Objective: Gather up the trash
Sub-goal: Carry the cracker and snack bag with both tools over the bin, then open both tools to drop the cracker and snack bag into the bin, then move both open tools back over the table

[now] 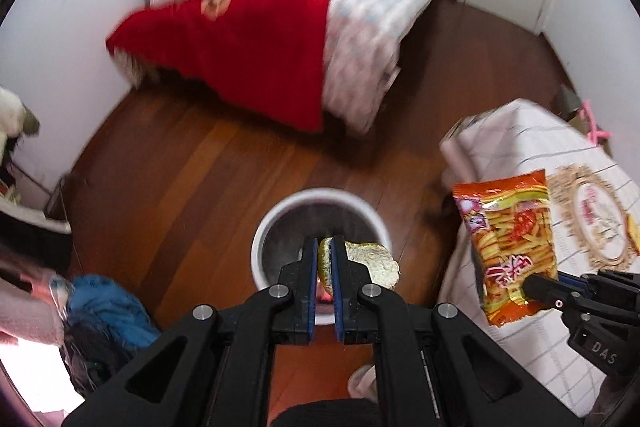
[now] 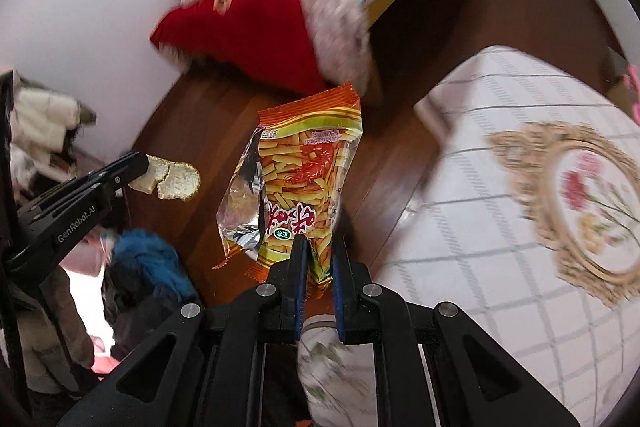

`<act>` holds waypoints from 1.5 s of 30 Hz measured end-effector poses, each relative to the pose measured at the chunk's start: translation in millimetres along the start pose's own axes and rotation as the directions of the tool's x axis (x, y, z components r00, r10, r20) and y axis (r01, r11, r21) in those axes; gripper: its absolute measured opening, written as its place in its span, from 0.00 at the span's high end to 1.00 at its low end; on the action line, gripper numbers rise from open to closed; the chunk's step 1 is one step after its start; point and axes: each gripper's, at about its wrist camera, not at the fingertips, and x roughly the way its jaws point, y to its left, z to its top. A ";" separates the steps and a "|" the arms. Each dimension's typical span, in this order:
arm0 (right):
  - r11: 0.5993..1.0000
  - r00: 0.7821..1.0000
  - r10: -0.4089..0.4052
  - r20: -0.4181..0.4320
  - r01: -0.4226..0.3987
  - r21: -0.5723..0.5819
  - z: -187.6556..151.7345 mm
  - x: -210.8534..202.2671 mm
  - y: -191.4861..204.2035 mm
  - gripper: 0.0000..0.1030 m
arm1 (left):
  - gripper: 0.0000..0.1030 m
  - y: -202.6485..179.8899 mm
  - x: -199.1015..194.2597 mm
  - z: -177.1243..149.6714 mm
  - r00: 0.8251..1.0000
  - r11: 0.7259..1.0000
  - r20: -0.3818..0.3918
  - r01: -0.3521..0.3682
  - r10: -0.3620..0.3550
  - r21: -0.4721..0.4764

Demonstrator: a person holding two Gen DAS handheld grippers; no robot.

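My left gripper is shut on a crumpled gold foil wrapper and holds it over the open white trash bin on the wooden floor. The wrapper also shows in the right wrist view, held by the left gripper. My right gripper is shut on the lower end of an orange snack bag printed with fries, held in the air beside the table. In the left wrist view the snack bag hangs right of the bin, with the right gripper pinching its bottom edge.
A table with a white checked cloth stands at the right. A bed with a red blanket and blue bedding lies behind the bin. Blue clothing is piled at the left. My slippered foot shows below.
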 end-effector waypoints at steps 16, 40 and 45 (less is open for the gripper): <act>0.997 0.914 -0.077 -0.397 0.077 -0.015 28.4 259.8 33.0 0.89 | 0.95 64.3 193.5 -21.9 0.931 0.995 -0.362 0.016 -0.052 -0.102; 0.963 0.892 -0.268 -0.364 0.249 -0.100 37.2 280.4 25.3 0.00 | 0.00 95.8 173.8 -42.7 0.941 0.980 -0.338 -0.045 -0.024 -0.194; 0.962 0.904 -0.272 -0.329 0.253 -0.098 34.4 262.3 29.4 0.00 | 0.00 91.7 154.5 -46.2 0.951 0.980 -0.307 -0.038 -0.024 -0.194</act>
